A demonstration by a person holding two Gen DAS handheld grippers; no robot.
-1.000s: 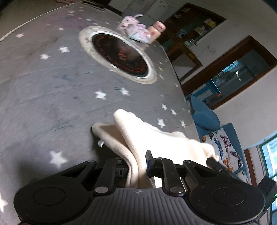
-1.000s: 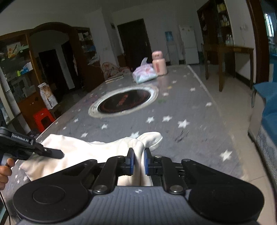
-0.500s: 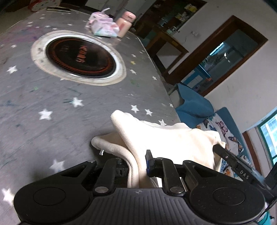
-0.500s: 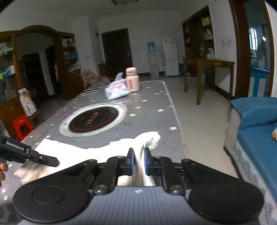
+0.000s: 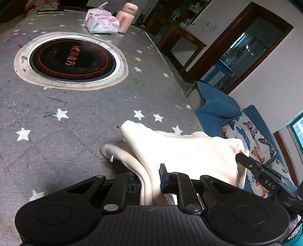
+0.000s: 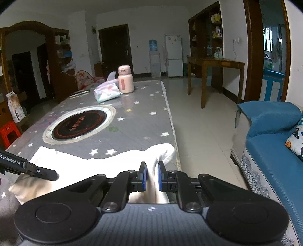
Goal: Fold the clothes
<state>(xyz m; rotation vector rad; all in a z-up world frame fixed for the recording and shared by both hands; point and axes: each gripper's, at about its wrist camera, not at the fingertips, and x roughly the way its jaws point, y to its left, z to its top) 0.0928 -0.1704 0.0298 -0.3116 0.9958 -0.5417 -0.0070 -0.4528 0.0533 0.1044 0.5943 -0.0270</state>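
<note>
"DAS" – right gripper (image 5: 269, 181); "GenRobot.AI" – left gripper (image 6: 28, 166)

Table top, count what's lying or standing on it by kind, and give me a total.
Cream garment: 1
Tissue pack: 1
Pink bottle: 1
Flat dark object at the far end, too small to identify: 1
Total: 4

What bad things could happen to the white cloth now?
1. The cream garment is pinched in the left gripper and the right gripper, and one end lies at the table edge, so if a pinch lets go that end might slide off to the floor.
2. The cloth is bunched between the pads, so the fold may come out crooked.
</note>
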